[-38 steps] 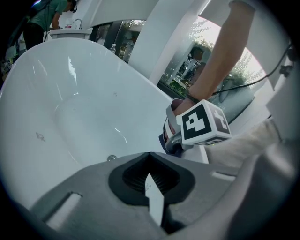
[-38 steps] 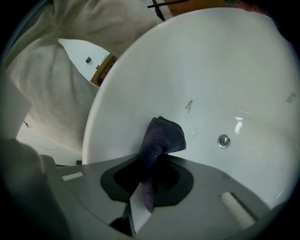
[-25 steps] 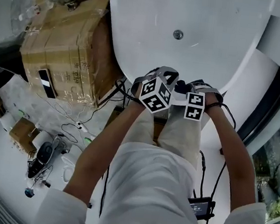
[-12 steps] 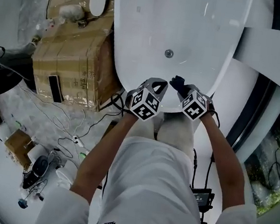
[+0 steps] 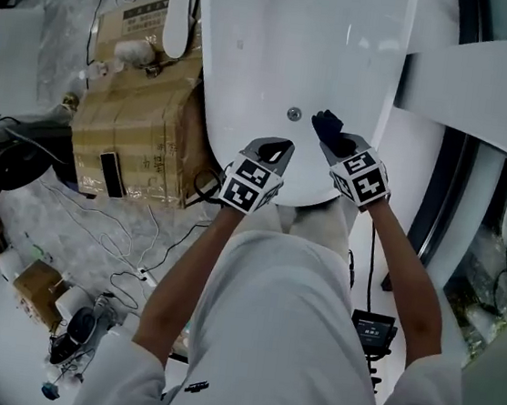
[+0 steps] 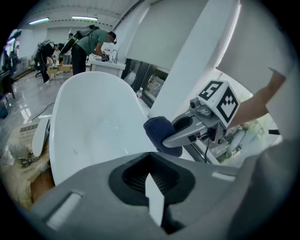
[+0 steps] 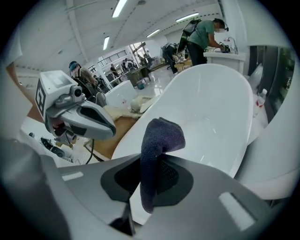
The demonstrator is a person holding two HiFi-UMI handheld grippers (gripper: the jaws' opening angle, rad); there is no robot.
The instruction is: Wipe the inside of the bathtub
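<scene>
The white bathtub [image 5: 254,50] spreads ahead of and below both sets of fingers, with its rounded near end right under them. A cardboard box [image 5: 134,127] wrapped in clear film stands off to the left of the left fingers, against the tub's outer wall. The right gripper [image 5: 333,141] reaches over the near rim into the basin, its fingers clamped on a dark blue cloth [image 7: 157,140]. The cloth stands up out of the fingers and folds over at its top beyond the tips, while a shorter end hangs down between them. Whether it touches the tub's surface cannot be told. The left gripper [image 5: 277,147] is beside it, just to the left, over the same rim, with its fingers pressed together and nothing between them. Seen from the left fingers, the cloth lies ahead and to the right, apart from them. The small round drain [image 5: 294,114] sits on the tub floor just beyond the left fingertips and just left of the cloth
</scene>
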